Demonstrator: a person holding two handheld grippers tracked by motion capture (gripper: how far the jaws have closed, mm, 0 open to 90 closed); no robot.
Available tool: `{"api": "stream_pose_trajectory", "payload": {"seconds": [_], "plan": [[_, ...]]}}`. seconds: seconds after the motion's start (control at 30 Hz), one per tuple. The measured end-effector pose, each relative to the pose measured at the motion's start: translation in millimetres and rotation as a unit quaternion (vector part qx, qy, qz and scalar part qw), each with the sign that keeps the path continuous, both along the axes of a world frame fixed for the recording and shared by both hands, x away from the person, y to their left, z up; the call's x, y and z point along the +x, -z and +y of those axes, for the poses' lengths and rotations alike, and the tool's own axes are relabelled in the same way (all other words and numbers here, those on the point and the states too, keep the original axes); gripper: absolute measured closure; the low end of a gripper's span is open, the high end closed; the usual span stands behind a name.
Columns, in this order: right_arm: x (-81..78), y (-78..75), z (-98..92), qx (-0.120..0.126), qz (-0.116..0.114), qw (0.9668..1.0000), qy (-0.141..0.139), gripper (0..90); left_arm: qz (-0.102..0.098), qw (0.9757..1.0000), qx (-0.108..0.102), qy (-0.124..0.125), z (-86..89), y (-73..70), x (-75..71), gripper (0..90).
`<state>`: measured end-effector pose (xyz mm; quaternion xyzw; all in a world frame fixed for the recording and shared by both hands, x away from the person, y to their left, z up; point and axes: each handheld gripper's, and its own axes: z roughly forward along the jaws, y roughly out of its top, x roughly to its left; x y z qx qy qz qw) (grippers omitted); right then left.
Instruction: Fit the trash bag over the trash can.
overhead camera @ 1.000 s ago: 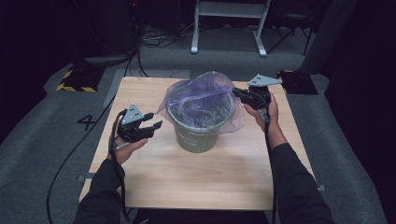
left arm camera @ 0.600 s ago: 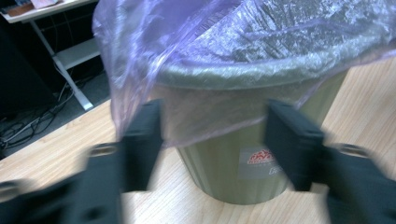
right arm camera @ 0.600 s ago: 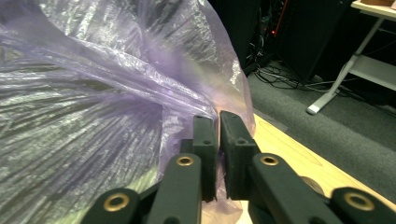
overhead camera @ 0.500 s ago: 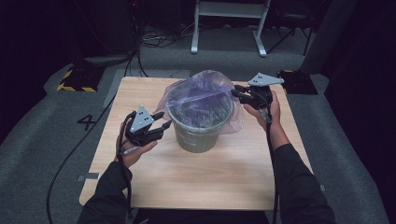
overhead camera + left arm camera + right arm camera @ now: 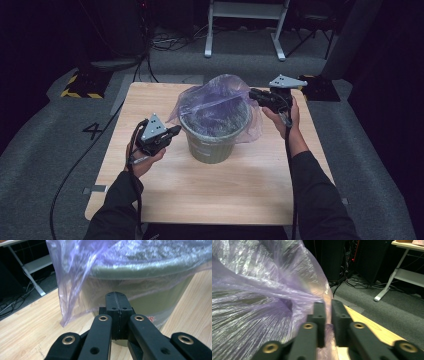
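Claws (image 5: pixel 176 131) (both closed) at bag (image 5: pixel 215 97)

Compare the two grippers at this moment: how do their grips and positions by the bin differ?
The left gripper is low beside the green bin, jaws shut on nothing. The right gripper is up at the rim, jaws shut on the purple bag. Both point toward the bin.
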<state>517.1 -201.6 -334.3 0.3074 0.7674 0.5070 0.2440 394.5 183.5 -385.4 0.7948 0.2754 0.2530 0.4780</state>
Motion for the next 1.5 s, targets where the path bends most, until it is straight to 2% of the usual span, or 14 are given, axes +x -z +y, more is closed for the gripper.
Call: {"api": "stream_pose_trajectory", "payload": {"seconds": [0.13,0.3,0.4,0.47,0.57,0.77,0.83,0.97,1.1,1.13,1.23,1.33,1.43,1.5], "plan": [[2.4,-0.6,1.1,-0.007,-0.009,0.9999,0.004,90.0,0.004,0.9999,0.012,0.002,-1.3,3.7,1.8,90.0],[2.9,-2.6,1.4,0.001,-0.017,0.9998,0.006,90.0,-0.008,0.9998,-0.017,0.006,9.0,1.7,-5.3,88.7],[1.0,-5.6,1.6,0.001,-0.022,0.9997,0.002,90.0,-0.022,0.9994,-0.026,0.001,15.2,-2.4,-11.6,68.5],[-0.7,-8.2,2.2,-0.002,-0.028,0.9996,0.000,90.0,-0.028,0.9990,-0.034,0.004,19.8,-6.2,-15.6,63.3],[-2.8,-13.2,2.7,0.002,-0.031,0.9995,-0.003,90.0,-0.039,0.9982,-0.039,-0.022,26.1,-15.4,-17.9,46.1],[-5.3,-20.4,9.1,-0.007,-0.036,0.9992,-0.017,89.5,-0.048,0.9939,-0.095,-0.030,34.2,-37.7,-10.4,28.8],[-5.7,-20.7,11.9,-0.015,-0.035,0.9991,-0.018,89.1,-0.034,0.9944,-0.098,-0.020,30.8,-42.2,-2.6,25.7],[-6.0,-21.1,17.7,-0.025,-0.033,0.9988,-0.027,86.2,-0.024,0.9969,-0.074,-0.006,12.6,-51.5,14.2,24.9],[-7.5,-25.1,20.9,-0.026,-0.037,0.9985,-0.032,84.7,-0.026,0.9994,-0.022,0.002,-6.9,-58.8,24.3,23.2],[-8.2,-26.4,21.4,-0.025,-0.038,0.9984,-0.032,84.7,-0.025,0.9995,-0.021,0.004,-8.7,-59.0,24.9,22.5],[-8.6,-28.6,21.2,-0.024,-0.038,0.9984,-0.034,84.0,-0.033,0.9991,0.018,-0.021,-17.5,-59.7,29.7,23.5],[-8.9,-30.2,19.7,-0.021,-0.036,0.9985,-0.036,82.8,-0.030,0.9981,0.038,-0.038,-19.0,-60.4,37.6,26.7],[-7.7,-30.6,18.8,-0.019,-0.032,0.9984,-0.042,78.4,-0.028,0.9970,0.051,-0.051,-16.6,-61.3,44.7,40.0],[-6.3,-29.7,19.7,-0.028,-0.032,0.9984,-0.037,69.6,-0.023,0.9979,0.042,-0.044,-12.1,-63.2,48.1,58.0]]}}
